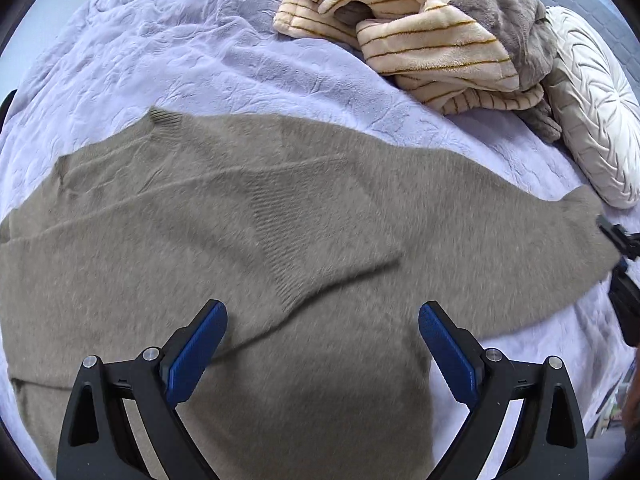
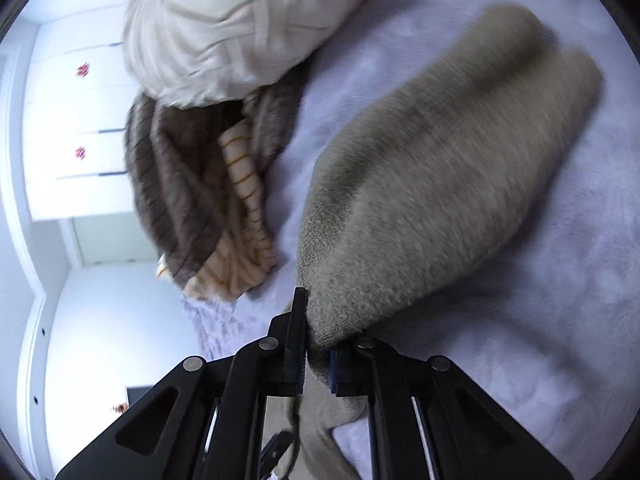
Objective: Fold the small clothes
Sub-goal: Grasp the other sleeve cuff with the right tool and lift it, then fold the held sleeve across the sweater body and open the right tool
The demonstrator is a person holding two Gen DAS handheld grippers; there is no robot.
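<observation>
A taupe fuzzy sweater (image 1: 248,216) lies spread across a bed covered with a lavender bedspread (image 1: 168,52), filling most of the left wrist view. One sleeve is folded inward over the body, its ribbed cuff (image 1: 276,240) ending near the middle of the garment, and a ribbed collar shows at the upper left edge. The left claw (image 1: 322,344) hovers just above the lower part of the sweater with its blue-padded fingers (image 1: 200,348) spread wide apart and nothing between them.

The right claw (image 2: 316,356) is clamped on the sweater's other sleeve (image 2: 432,184), pinching the knit fabric near its end between closed fingers; the sleeve stretches away from the claw across the bedspread (image 2: 520,360) (the fabric looks blurred in this view). In the left wrist view that same claw (image 1: 620,272) shows only as a dark shape at the far right edge, at the tip of the outstretched sleeve.

Beyond the sweater, at the top of the bed, sits a heap of cream fleece with thin orange stripes and brown lining (image 1: 420,28), bunched and unfolded. Just beside it on the right rests a round white pleated cushion (image 1: 596,120). The right wrist view shows the same cushion (image 2: 224,28) touching the striped heap (image 2: 208,200), with white wardrobe doors behind
</observation>
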